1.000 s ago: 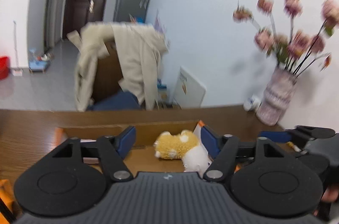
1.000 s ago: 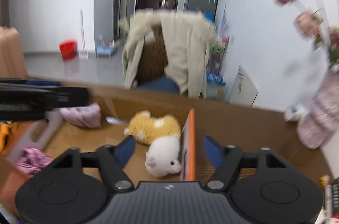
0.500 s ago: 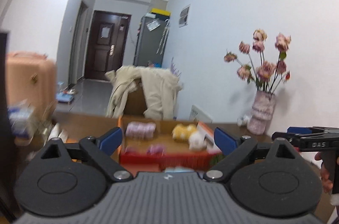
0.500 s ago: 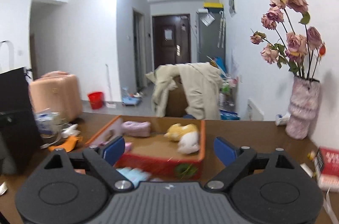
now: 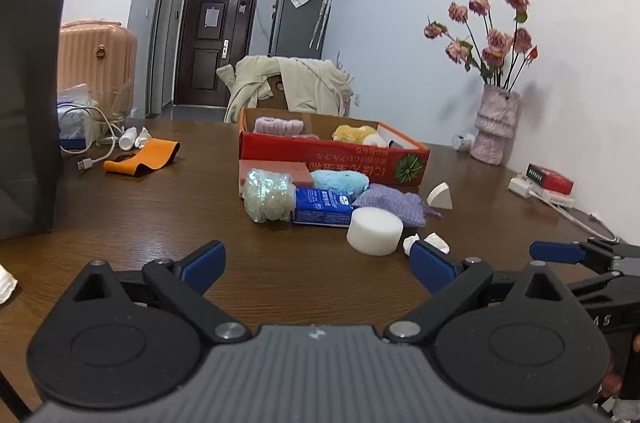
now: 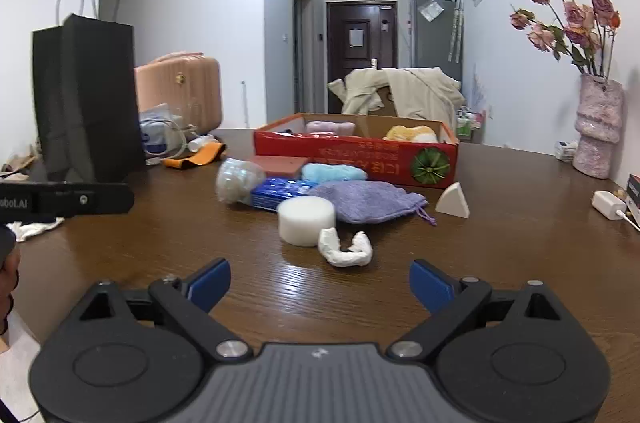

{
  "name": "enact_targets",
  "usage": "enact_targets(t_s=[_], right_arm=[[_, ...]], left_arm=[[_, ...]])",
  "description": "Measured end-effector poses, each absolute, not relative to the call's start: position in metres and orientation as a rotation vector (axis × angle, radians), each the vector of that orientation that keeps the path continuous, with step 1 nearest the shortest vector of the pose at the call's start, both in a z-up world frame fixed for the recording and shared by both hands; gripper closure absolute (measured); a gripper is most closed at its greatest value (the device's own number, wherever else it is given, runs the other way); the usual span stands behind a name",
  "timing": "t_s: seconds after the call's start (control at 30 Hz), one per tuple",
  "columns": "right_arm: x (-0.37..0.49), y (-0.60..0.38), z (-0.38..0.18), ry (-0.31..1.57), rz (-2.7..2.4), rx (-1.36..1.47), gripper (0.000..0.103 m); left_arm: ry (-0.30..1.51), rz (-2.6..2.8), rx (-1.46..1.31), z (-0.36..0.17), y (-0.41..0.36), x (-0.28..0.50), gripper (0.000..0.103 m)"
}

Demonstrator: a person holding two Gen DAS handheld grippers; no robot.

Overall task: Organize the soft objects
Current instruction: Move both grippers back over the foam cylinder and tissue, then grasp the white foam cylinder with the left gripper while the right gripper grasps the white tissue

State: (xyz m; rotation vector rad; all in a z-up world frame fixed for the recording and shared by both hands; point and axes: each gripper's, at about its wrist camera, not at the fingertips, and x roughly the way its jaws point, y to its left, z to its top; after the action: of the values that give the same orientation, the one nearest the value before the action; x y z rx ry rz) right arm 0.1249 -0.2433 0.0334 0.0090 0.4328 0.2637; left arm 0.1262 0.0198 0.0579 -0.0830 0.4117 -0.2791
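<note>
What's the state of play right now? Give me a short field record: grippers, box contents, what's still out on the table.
left gripper: open, empty
right gripper: open, empty
box: red cardboard, holds yellow-and-white plush toy and pink fuzzy item
still on table: white foam cylinder, purple pouch, blue fluffy item, white wedge, crumpled white piece

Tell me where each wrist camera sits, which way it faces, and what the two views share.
Left wrist: on the left gripper, low over the table, facing the red box; own open blue fingers show, and the right gripper at right.
Right wrist: on the right gripper, same heading, jaws open; the left gripper and a hand at left.
Shared: box, white foam cylinder, purple pouch, vase, door.
</note>
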Motion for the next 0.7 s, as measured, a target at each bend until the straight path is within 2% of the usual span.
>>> enact_targets(t_s=[0.13,0.3,0.47,0.6,0.63,0.7], right_arm=[[0.145,-0.246,0.030,0.476,0.263,0.043,0.016],[0.174,-0.245,0.023,0.520,0.261,0.058,0.018],[0.199,-0.245,0.023,0.537,0.280,0.067,0.026],[0.217,-0.245,0.020,0.564,0.305,0.073,0.027],[0.222,-0.244,0.018,0.575,0.301,0.076,0.028],[0.233,-0.243,0.015,0.601,0.301,0.085,0.038]], left_arm=[[0.442,-0.282,-0.084,0.049,0.015,0.143,0.003],[0.478,-0.291,-0.079,0.040,0.006,0.162,0.003],[0.500,-0.287,-0.092,0.038,0.004,0.189,0.003],[0.523,-0.343,-0.109,0.038,-0.009,0.214,0.009],[0.528,-0.363,-0.107,0.038,-0.014,0.219,0.011],[0.541,-0.416,-0.087,0.036,-0.030,0.233,0.011]])
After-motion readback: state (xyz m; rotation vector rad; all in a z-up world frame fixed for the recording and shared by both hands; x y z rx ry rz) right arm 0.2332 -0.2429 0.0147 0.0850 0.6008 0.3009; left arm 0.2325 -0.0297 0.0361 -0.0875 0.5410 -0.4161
